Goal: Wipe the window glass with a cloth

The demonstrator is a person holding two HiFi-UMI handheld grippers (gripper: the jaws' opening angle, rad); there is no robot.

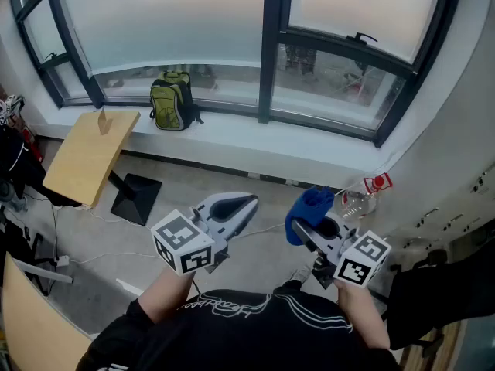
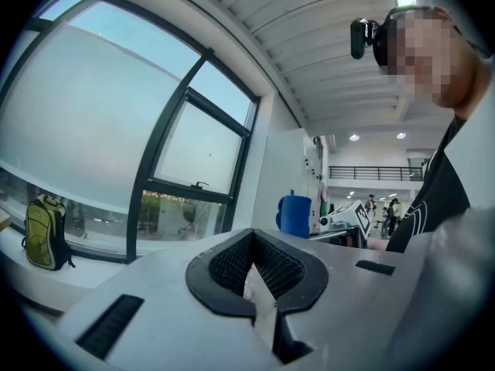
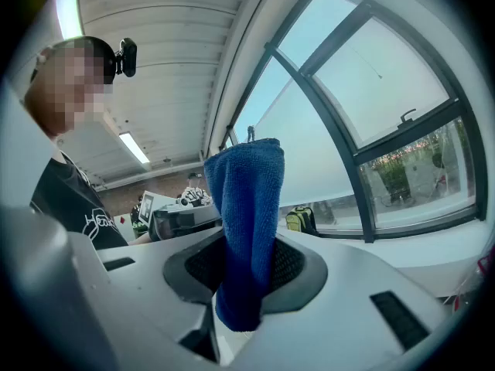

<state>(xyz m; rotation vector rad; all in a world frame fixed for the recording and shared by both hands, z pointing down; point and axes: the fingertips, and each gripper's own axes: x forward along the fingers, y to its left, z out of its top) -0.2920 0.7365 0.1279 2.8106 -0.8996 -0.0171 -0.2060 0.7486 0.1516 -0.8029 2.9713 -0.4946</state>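
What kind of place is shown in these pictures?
Probably an indoor office or lab-type hall. A tall dark-framed window with a wide sill, a backpack on the sill, and a small wooden desk on a stand suggest it.

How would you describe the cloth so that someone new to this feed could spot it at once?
Start at the big dark-framed window and drop past the white sill to the two grippers low in the head view. The cloth sticks out of the right gripper, which is shut on it. It is the only deep-blue, fuzzy thing there; the left gripper holds nothing.
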